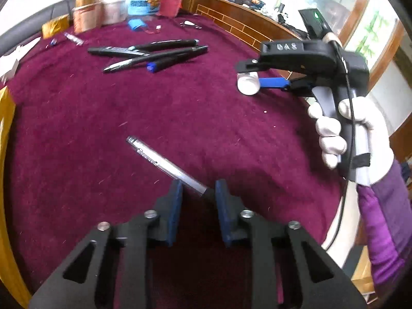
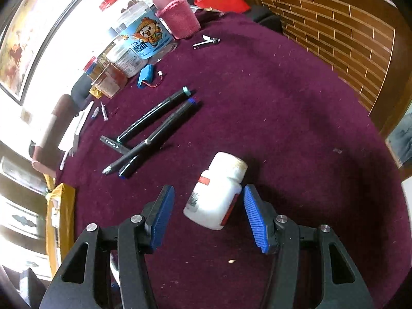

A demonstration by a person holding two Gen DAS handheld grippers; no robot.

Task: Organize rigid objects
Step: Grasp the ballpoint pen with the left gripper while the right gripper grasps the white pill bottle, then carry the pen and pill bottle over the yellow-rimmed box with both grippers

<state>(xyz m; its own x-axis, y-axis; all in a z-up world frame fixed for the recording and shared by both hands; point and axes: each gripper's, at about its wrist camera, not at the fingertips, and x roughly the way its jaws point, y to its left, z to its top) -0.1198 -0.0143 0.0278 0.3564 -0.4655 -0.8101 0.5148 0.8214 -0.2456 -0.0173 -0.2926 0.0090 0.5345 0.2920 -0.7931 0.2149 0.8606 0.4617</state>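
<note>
My left gripper (image 1: 198,189) is open, its blue pads on either side of the near end of a silver pen (image 1: 164,164) that lies on the maroon tablecloth (image 1: 77,128). My right gripper (image 2: 208,200) is open around a white pill bottle (image 2: 217,193) lying on its side; the right pad is close to or touching it. The right gripper (image 1: 248,76) and the bottle's end (image 1: 247,83) also show in the left wrist view. A pile of black markers (image 1: 152,54) lies farther back, also in the right wrist view (image 2: 152,131).
Plastic jars (image 2: 136,38), a pink-sleeved bottle (image 2: 177,15), a blue battery pack (image 2: 144,77) and a nail clipper (image 2: 206,43) stand at the table's far side. A wooden panel (image 2: 334,33) borders the right. A yellow box (image 2: 60,221) sits at the left edge.
</note>
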